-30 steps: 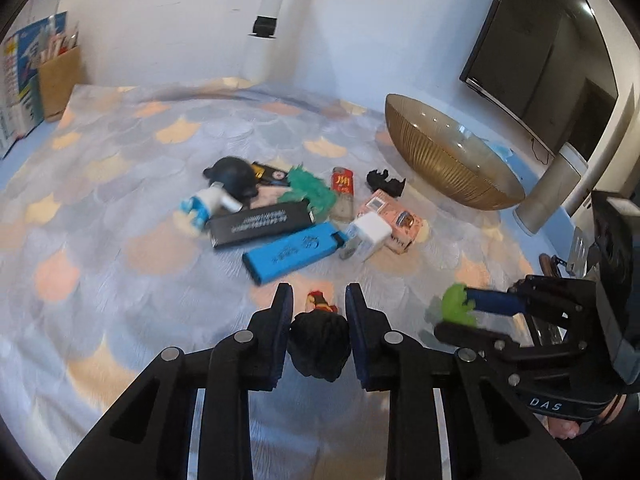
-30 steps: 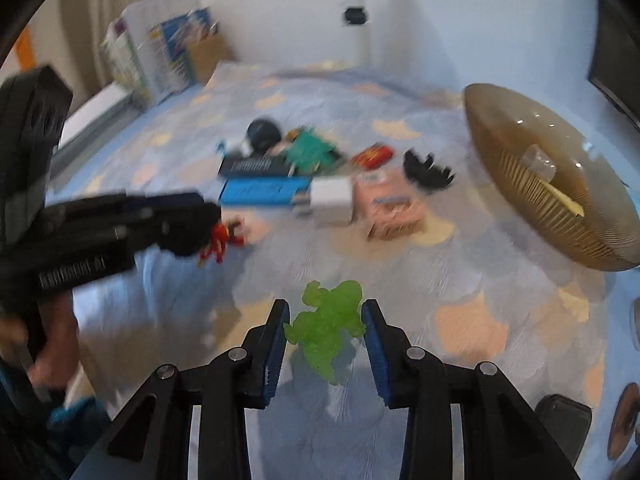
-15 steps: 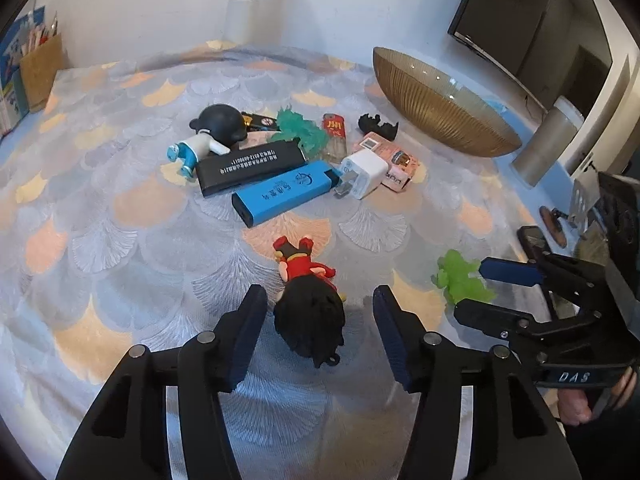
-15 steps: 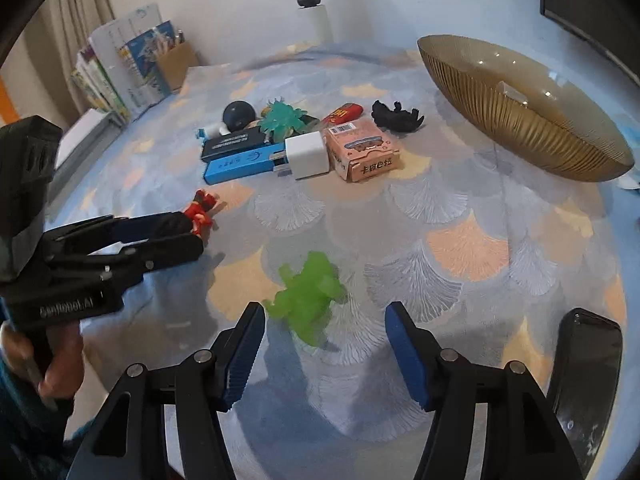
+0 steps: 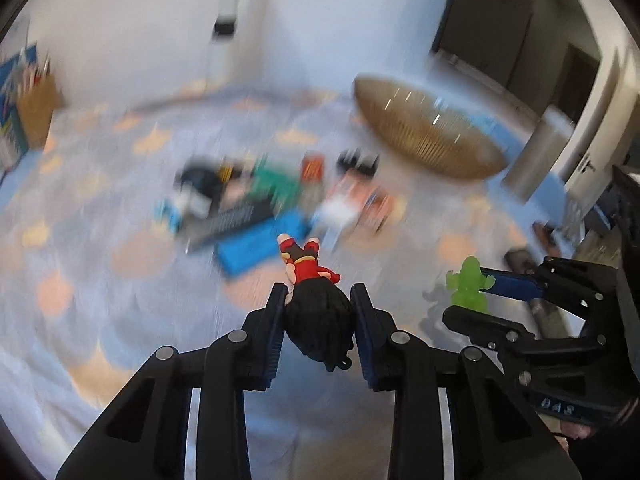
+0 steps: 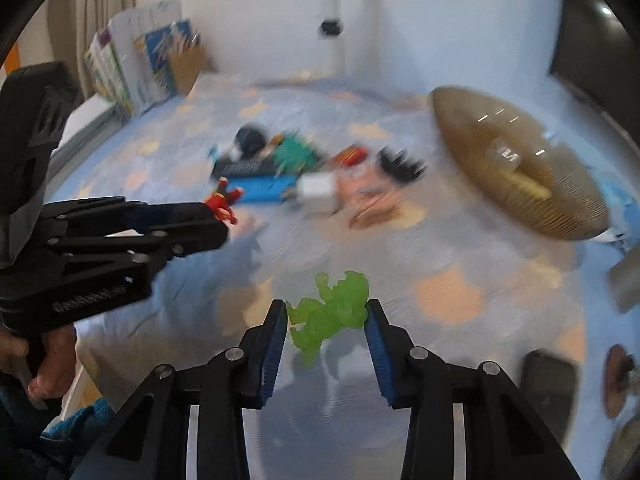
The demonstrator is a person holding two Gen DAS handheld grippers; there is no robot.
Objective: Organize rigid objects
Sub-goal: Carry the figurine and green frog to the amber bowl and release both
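— The red-clothed figurine point(image 5: 308, 268), how is it seen?
— A small doll with a large black head of hair and a red outfit is shown. Its head is clamped between the pads of the left gripper point(image 5: 319, 312), whose jaws have just been closing, and its legs are pointed away toward the blurred pile of objects point(image 5: 276, 204).
— And the green figure point(image 6: 334, 312)?
— A translucent lime-green creature with stubby limbs is shown; finer detail is lost to blur. It is pinched between the blue pads of the right gripper point(image 6: 326, 316), whose jaws have likewise just been closing.
— Where are both found?
— Both are held above the patterned blue and orange surface point(image 6: 448, 296), nearer than the pile.
— What else is seen?
— A ribbed golden bowl point(image 6: 520, 168) is seen at the right, well apart from both figures.
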